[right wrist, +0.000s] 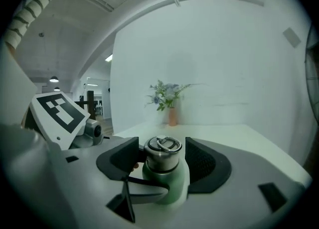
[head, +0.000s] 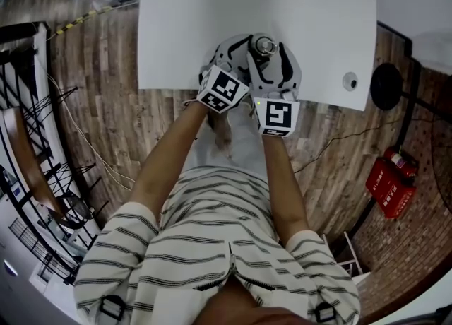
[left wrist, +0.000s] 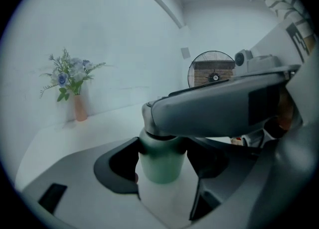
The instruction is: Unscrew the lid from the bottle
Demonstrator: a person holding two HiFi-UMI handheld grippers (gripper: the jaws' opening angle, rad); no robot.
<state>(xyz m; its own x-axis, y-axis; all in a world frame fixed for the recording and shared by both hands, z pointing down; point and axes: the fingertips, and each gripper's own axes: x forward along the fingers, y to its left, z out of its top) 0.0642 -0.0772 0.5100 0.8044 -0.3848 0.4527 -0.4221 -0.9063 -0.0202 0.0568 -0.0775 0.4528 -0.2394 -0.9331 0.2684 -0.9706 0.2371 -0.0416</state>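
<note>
White bench (head: 183,27) carries the green bottle (left wrist: 160,166) near its front edge, with the fingers of my left gripper (left wrist: 164,171) clamped on its body, I judge to stop it spinning, while my right gripper (right wrist: 162,162) straddles the steel lid (right wrist: 162,149), fingers slightly apart, poised to twist.

Upright green bottle (right wrist: 172,183), steel lid (right wrist: 162,156) on

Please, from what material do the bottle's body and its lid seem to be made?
The bottle body: pale green with a matte, even surface, probably painted metal or plastic; the look leaves it open. The lid: bare silvery grey with soft highlights, likely brushed steel, with a metal ring on top.
</note>
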